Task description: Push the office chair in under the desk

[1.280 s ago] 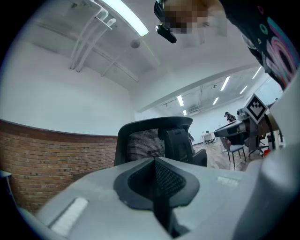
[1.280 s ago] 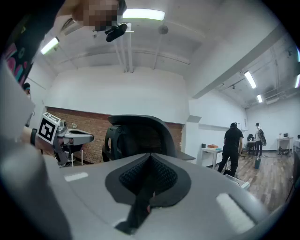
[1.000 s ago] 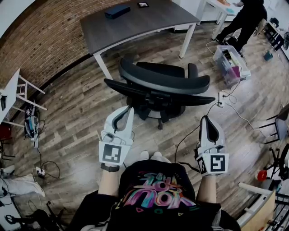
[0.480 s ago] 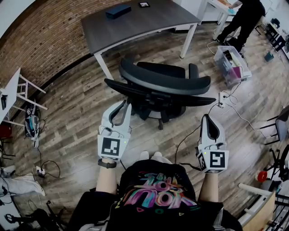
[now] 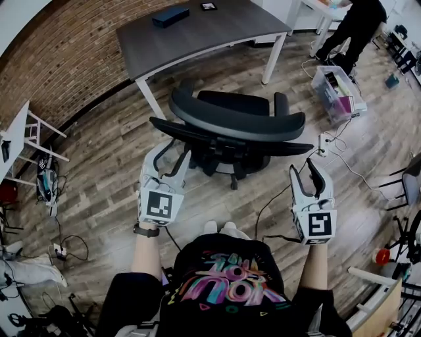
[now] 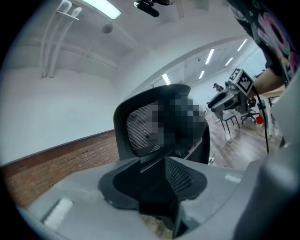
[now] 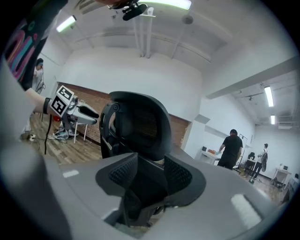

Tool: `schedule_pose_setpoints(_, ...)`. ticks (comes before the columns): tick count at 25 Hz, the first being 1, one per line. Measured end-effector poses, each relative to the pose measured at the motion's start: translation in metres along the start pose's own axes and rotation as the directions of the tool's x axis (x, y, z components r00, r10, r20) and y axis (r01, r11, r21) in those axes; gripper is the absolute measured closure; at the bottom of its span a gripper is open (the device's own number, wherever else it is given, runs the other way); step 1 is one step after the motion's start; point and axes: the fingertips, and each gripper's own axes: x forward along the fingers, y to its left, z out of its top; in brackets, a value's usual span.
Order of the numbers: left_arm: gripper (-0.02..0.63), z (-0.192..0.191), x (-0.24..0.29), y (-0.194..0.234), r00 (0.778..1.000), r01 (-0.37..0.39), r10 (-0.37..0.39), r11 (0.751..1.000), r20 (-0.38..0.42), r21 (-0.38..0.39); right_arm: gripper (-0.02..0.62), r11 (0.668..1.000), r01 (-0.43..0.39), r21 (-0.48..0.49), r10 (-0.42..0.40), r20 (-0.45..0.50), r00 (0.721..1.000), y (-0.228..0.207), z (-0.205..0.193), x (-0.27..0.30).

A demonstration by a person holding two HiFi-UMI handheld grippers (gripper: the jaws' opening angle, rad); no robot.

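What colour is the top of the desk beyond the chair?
The desk top is dark grey, on white legs; the head view shows it best.

Bright even overhead light, ceiling strips (image 6: 102, 7) glare, soft shadows, fisheye warp w/ dark corners, foreground blurry

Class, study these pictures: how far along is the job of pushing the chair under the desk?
Done: nothing; the chair stands clear of the desk. In hand: the left gripper and right gripper sit behind its backrest, fingers opening, nothing between them. Left: pushing the chair in.
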Motion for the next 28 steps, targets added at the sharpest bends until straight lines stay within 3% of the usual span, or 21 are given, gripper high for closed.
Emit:
schedule_pose_setpoints(7,0.365,-0.031,0.013,0.007,0.991,0.089,-0.067,0.975,-0.114,0.202,0.359,0.994,-0.064,-0.093,0.057,-0.080,0.995,-0.005,-0.011,0.019)
schedule_pose_setpoints(11,0.345,-0.039,0.025,0.012,0.981,0.145,-0.101,0.950,-0.167,0.275,0.318,0.978,-0.115,-0.176,0.091,-0.138,0.986,-0.005,-0.021,0.028)
schedule_pose_setpoints(16,0.308,-0.056,0.036,0.024,0.963,0.192,-0.102,0.909,-0.248,0.370,0.310,0.948,-0.138,-0.288,0.085,-0.187,0.979,-0.013,-0.032,0.044)
schedule_pose_setpoints(24,0.276,-0.071,0.054,0.029,0.934,0.283,-0.149,0.864,-0.326,0.416,0.310,0.861,-0.242,-0.447,0.110,-0.301,0.947,-0.012,-0.053,0.065)
schedule_pose_setpoints(28,0.276,-0.076,0.063,0.029,0.928,0.307,-0.160,0.838,-0.336,0.451,0.325,0.842,-0.246,-0.480,0.097,-0.315,0.944,-0.013,-0.062,0.074)
